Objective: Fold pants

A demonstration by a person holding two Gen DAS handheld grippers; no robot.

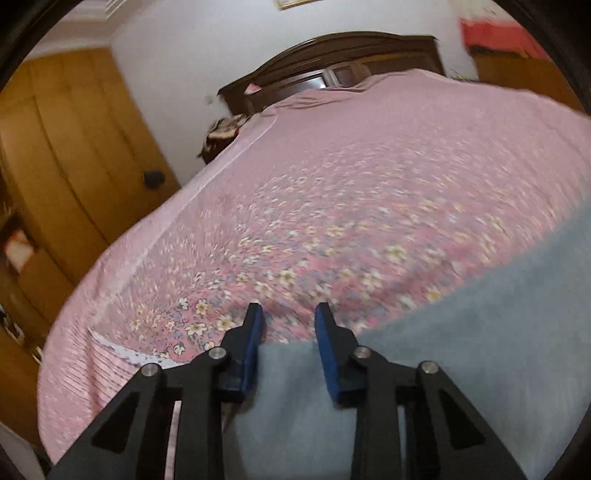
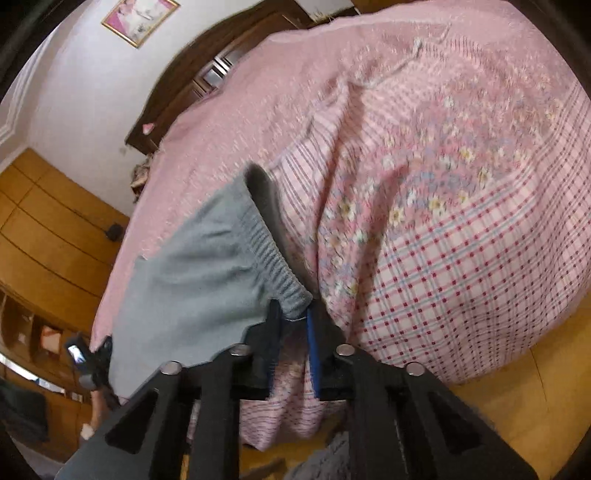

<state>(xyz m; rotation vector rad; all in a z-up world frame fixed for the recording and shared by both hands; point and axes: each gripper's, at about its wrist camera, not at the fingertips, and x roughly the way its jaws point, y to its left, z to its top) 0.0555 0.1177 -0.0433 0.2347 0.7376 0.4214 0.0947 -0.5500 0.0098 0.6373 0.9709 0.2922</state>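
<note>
Grey sweatpants (image 1: 461,350) lie on the pink floral bed cover (image 1: 332,184). In the left wrist view my left gripper (image 1: 289,314) is open, its blue-padded fingers (image 1: 255,332) standing either side of the pants' near edge with cloth lying between the jaws. In the right wrist view the pants (image 2: 192,266) show their ribbed elastic waistband (image 2: 273,258). My right gripper (image 2: 293,314) sits at the waistband's corner with its jaws close together on that corner. The other gripper's body (image 2: 86,360) shows at lower left, at the pants' far end.
The bed's dark wooden headboard (image 1: 332,55) stands at the back. Wooden wardrobe doors (image 1: 74,147) line the left side. A checked part of the cover (image 2: 461,277) hangs over the bed's edge above a wooden floor (image 2: 517,398). A framed picture (image 2: 140,18) hangs on the wall.
</note>
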